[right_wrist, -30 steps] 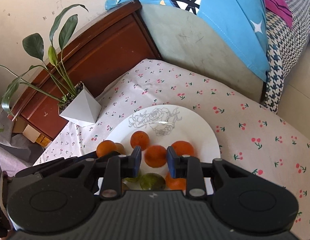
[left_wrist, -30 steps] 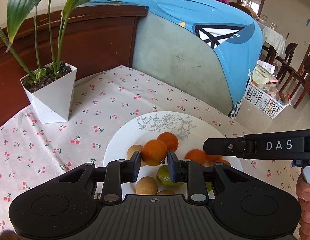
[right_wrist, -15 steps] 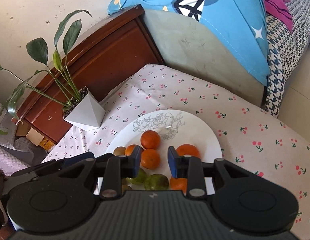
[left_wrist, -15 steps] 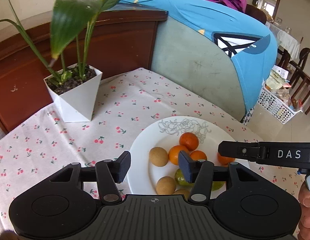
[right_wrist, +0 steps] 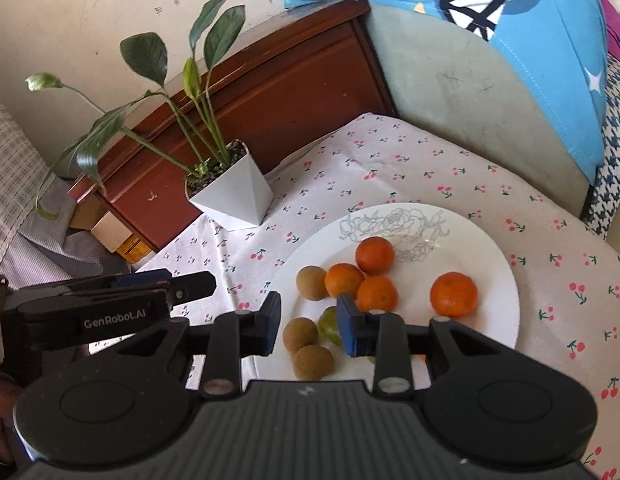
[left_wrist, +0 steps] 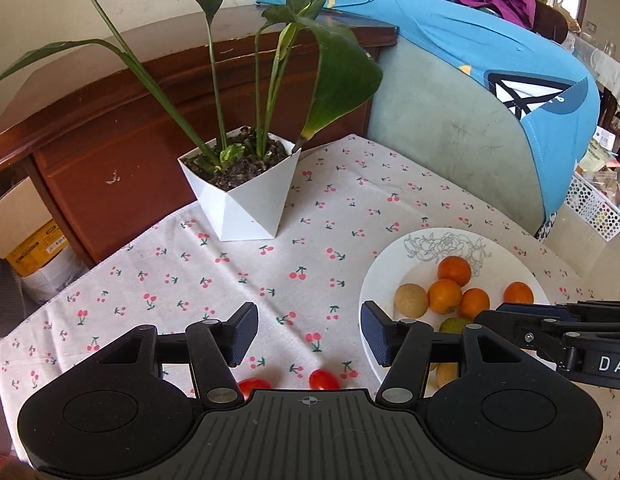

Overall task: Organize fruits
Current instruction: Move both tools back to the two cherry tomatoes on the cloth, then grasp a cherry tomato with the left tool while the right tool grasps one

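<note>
A white plate (right_wrist: 490, 240) on the cherry-print cloth holds several oranges (right_wrist: 453, 294), brown longans (right_wrist: 299, 334) and a green fruit (right_wrist: 329, 325). The plate also shows in the left wrist view (left_wrist: 390, 264). My left gripper (left_wrist: 308, 336) is open and empty above the cloth, left of the plate. Two small red tomatoes (left_wrist: 324, 379) lie on the cloth just below it. My right gripper (right_wrist: 308, 322) is open and empty over the plate's near left part, above the green fruit.
A white faceted pot with a leafy plant (left_wrist: 241, 190) stands on the cloth behind the left gripper. A brown wooden headboard (left_wrist: 109, 128) and a grey cushion with a blue shirt (left_wrist: 470, 92) lie beyond. Boxes (left_wrist: 25, 236) sit at far left.
My left gripper let go of an orange on the plate, opened wide and moved left off the plate over the cloth. My right gripper opened a little and drew back slightly.
</note>
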Tool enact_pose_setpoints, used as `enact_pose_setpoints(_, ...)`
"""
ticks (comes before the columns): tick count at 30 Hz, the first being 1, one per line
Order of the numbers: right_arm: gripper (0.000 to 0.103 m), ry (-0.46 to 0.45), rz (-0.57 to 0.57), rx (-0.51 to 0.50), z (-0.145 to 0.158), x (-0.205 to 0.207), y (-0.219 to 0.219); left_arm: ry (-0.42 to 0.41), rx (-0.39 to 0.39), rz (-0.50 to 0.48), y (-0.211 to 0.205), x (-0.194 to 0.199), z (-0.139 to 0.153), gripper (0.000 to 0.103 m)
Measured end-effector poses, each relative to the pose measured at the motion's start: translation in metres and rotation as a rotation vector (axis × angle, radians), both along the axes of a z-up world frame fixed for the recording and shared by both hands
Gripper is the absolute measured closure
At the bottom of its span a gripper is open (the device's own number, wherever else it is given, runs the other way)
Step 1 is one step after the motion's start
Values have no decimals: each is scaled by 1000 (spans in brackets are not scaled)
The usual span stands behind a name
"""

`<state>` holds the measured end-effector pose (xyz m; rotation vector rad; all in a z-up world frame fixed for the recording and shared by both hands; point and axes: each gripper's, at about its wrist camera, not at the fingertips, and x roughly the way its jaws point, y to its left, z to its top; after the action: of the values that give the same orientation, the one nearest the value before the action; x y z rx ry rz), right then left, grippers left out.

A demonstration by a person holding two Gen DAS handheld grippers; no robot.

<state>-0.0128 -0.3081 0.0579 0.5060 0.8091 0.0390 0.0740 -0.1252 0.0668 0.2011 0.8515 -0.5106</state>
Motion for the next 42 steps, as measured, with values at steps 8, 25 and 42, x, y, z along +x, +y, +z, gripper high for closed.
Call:
enact_pose_setpoints(8, 71, -19, 114, -22, -3, 7, 30, 47, 23, 52, 20, 18, -13, 46)
enact_pose_setpoints(25, 71, -26, 302, -189, -24, 32, 97, 80, 29, 113, 50, 38, -23, 41)
enact_pose_setpoints(42, 80, 13, 361, -341, -44, 46, 124, 106, -9, 99, 61, 38, -29, 43)
